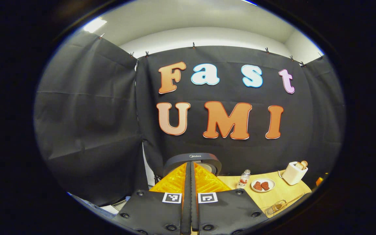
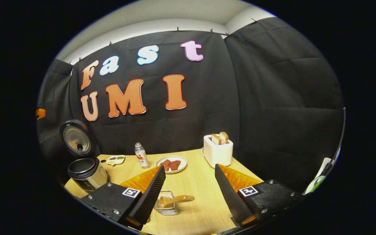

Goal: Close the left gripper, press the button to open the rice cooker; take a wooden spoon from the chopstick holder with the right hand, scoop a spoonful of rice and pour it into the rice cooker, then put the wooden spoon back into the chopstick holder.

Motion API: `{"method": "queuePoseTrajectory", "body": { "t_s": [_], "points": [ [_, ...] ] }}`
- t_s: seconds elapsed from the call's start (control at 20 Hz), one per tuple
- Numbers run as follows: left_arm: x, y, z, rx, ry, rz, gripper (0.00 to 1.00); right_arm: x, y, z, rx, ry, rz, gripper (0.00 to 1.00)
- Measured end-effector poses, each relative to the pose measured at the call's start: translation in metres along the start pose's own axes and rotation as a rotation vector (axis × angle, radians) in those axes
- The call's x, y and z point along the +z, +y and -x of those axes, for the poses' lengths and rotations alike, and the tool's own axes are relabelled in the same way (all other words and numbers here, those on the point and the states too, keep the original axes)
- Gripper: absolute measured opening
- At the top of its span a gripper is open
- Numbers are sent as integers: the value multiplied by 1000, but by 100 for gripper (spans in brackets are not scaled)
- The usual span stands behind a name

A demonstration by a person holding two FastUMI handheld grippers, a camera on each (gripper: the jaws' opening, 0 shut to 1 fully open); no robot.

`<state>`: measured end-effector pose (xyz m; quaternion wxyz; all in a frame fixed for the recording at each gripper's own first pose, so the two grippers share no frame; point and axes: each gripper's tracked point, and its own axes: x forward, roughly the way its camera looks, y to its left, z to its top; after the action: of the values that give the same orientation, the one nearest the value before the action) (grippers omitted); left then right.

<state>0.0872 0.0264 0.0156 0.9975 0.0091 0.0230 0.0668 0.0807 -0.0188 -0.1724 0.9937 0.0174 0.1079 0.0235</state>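
Rice cooker (image 2: 86,174), dark round pot with lid (image 2: 76,139) standing upright open, sits at table's far left. Button step looks done. Wooden spoon (image 2: 175,199) lies across wire chopstick holder (image 2: 167,205), between spread right gripper (image 2: 188,186) fingers; next: descend, pinch handle. Left gripper (image 1: 190,182) pressed together, before cooker. White toaster (image 2: 218,150), plate (image 2: 171,163), bottle (image 2: 141,155) stand clear beyond.

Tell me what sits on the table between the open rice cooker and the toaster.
In the right gripper view, between the rice cooker and the toaster sit a small flat device, a bottle and a plate of reddish pieces.
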Motion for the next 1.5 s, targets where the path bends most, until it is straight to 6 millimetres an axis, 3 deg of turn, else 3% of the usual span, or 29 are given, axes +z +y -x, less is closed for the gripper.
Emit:
{"method": "queuePoseTrajectory", "body": {
  "t_s": [0.3,0.45,0.55,0.65,0.7,0.8,0.95,1.0,1.1,1.25,1.3,1.35,1.5],
  "points": [
    [16,35,35,132,-74,-4,5,-55,3,-21,40,96,-57,94],
    [16,44,46,168,-76,-8,18,-81,7,-26,48,159,-79,95],
    [13,47,55,190,-60,-20,34,-98,11,-28,68,203,-107,94],
    [17,46,63,194,-68,-17,43,-110,12,-30,77,236,-138,94],
    [19,46,66,196,-73,-21,54,-115,14,-32,83,250,-156,92],
    [21,49,72,206,-80,-35,76,-118,19,-32,105,276,-189,81],
    [19,50,75,231,-77,-30,85,-120,27,-34,136,307,-224,60],
    [22,53,77,252,-91,-21,89,-121,29,-35,145,314,-234,61],
    [23,63,79,294,-106,-24,98,-118,35,-39,164,326,-262,51],
    [18,67,86,317,-98,-35,94,-109,51,-38,225,351,-360,35],
    [17,67,88,315,-95,-24,100,-109,56,-39,237,362,-375,30],
    [14,67,89,316,-89,-16,94,-108,58,-40,240,361,-376,24],
    [14,71,91,316,-81,-6,94,-107,62,-45,241,356,-317,17]
  ]
}}
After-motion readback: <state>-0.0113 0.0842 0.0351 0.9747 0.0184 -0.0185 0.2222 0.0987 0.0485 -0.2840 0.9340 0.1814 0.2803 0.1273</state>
